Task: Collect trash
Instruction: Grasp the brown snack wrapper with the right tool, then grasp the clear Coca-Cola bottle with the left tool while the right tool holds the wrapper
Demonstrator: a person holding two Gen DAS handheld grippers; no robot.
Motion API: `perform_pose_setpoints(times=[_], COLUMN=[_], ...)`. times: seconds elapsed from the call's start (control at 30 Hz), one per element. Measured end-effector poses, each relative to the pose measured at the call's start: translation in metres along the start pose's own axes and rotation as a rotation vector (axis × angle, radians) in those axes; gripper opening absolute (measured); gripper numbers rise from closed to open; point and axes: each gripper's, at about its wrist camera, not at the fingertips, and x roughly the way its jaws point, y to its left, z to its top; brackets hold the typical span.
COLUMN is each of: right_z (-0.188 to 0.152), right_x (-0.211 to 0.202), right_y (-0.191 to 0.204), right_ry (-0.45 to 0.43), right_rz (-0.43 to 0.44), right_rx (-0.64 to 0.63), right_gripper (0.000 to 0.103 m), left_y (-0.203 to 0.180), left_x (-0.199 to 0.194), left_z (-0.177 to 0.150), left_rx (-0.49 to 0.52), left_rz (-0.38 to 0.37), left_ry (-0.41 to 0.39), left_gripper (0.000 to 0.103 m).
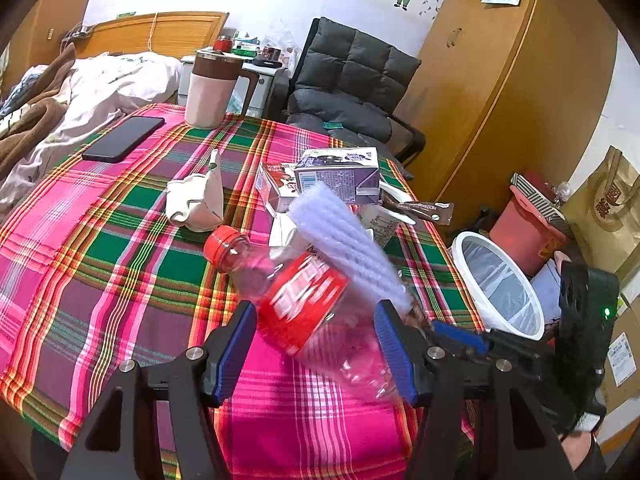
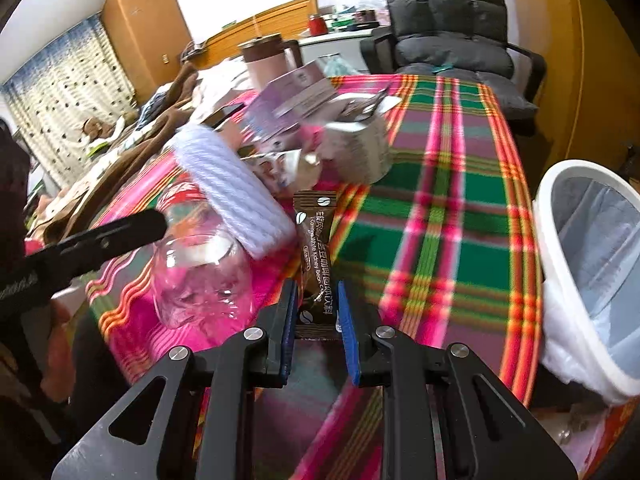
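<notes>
My left gripper (image 1: 316, 312) is shut on a clear plastic bottle (image 1: 304, 300) with a red cap and red label, held over the plaid table; the bottle (image 2: 200, 272) also shows in the right wrist view. My right gripper (image 2: 318, 292) is shut on a brown coffee sachet (image 2: 316, 248) near the table's right edge. A white ribbed roll (image 1: 348, 240) lies against the bottle. Milk cartons (image 1: 340, 174), a crumpled white paper (image 1: 196, 200) and a small wrapper (image 1: 424, 210) lie on the table. A white lined bin (image 2: 592, 264) stands beside the table.
A black phone (image 1: 124, 138) and a pink jug (image 1: 212, 88) are on the far side of the plaid tablecloth (image 1: 100, 264). A grey chair (image 1: 348, 80), a bed (image 1: 100, 84), a red bucket (image 1: 528, 232) and a paper bag (image 1: 608, 208) surround the table.
</notes>
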Motion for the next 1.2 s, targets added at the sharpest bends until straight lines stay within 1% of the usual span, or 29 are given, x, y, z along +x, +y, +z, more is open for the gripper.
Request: perform_pose_setpoints(times=[0.07,0.2,0.37,0.5,0.63,0.7,0.8,0.87,0.97,1.03,1.13,1.2], right_z=[-0.001,0.001,0.001,0.001,-0.001,-0.003,-0.005,-0.007,-0.009,-0.008,-0.008,-0.008], right_x=[-0.002,-0.001,0.002,0.000,-0.001,-0.004,-0.006,-0.009,-0.011,-0.011,-0.012,-0.013], right_y=[0.004,0.013,0.020,0.018,0.012,0.009,0.003,0.002,-0.001,-0.001,-0.001,-0.001], right_ry=[0.002,0.009,0.006,-0.005,-0.014,-0.019,-0.027,-0.032,-0.038,-0.040,-0.042,-0.043], right_rz=[0.012,0.035,0.053,0.049,0.040,0.035,0.025,0.018,0.009,0.004,0.000,-0.002], right_rx=[-0.010,-0.031,-0.043,-0.031,-0.010,0.002,0.020,0.031,0.043,0.048,0.050,0.051], right_gripper=[0.023,0.023,0.023,0.023,0.023,0.023,0.023,0.023,0.023,0.023,0.023,0.023], left_y=[0.000,0.001,0.004,0.003,0.002,0.000,-0.003,0.000,0.009,0.015,0.025,0.026], left_x=[-0.002,-0.008,-0.010,-0.003,0.007,0.011,0.014,0.013,0.007,0.003,-0.003,-0.002], left_z=[-0.002,-0.007,-0.014,-0.013,-0.010,-0.009,-0.010,-0.012,-0.016,-0.017,-0.016,-0.015], left_rx=[-0.006,-0.017,-0.071,-0.122,-0.170,-0.156,-0.099,-0.075,-0.057,-0.047,-0.048,-0.026], left_rz=[-0.001,0.001,0.011,0.022,0.055,0.080,0.145,0.166,0.204,0.219,0.210,0.199], left_ry=[-0.001,-0.001,0.011,0.026,0.032,0.037,0.045,0.055,0.051,0.033,0.016,0.017], left_gripper=[0.067,0.068,0.074,0.074,0.074,0.074,0.074,0.071,0.071,0.071,0.071,0.071])
